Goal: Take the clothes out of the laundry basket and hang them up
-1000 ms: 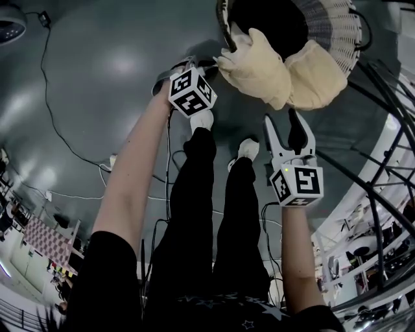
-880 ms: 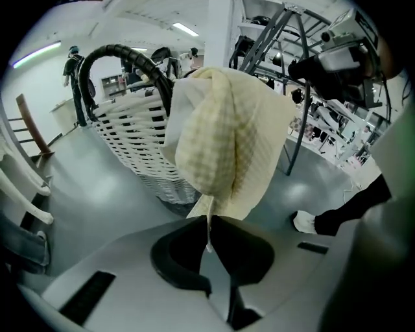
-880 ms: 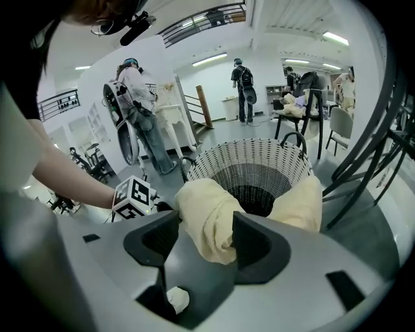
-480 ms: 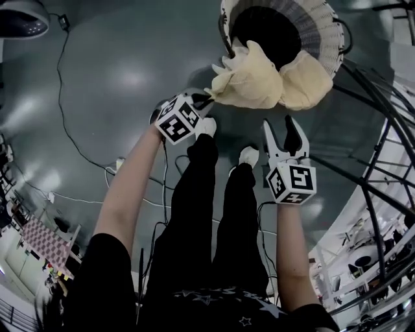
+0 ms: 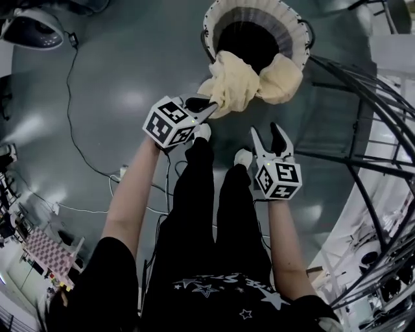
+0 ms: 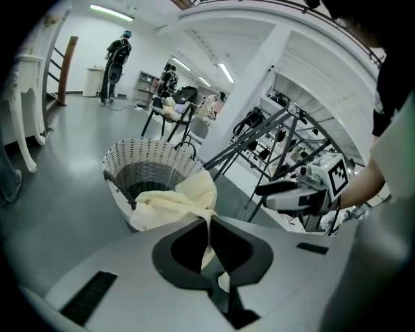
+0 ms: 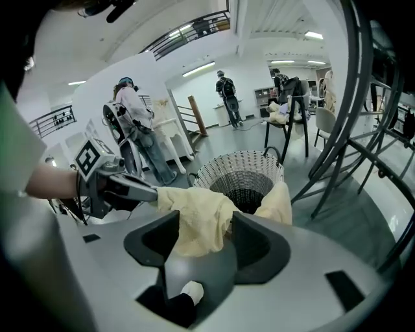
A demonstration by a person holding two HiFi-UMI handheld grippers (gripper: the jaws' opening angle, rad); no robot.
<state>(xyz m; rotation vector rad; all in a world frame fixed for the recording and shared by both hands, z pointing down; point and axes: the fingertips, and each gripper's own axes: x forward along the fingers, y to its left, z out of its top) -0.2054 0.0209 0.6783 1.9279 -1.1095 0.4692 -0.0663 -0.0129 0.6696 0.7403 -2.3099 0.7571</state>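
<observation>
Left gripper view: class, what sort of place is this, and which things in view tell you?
Probably a large lab or workshop hall, not a home: polished grey floor, ceiling strip lights, a person standing far back.

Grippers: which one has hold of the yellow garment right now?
The left gripper: its jaws are shut on an edge of the pale yellow garment. The right gripper stands open and empty, short of it.
</observation>
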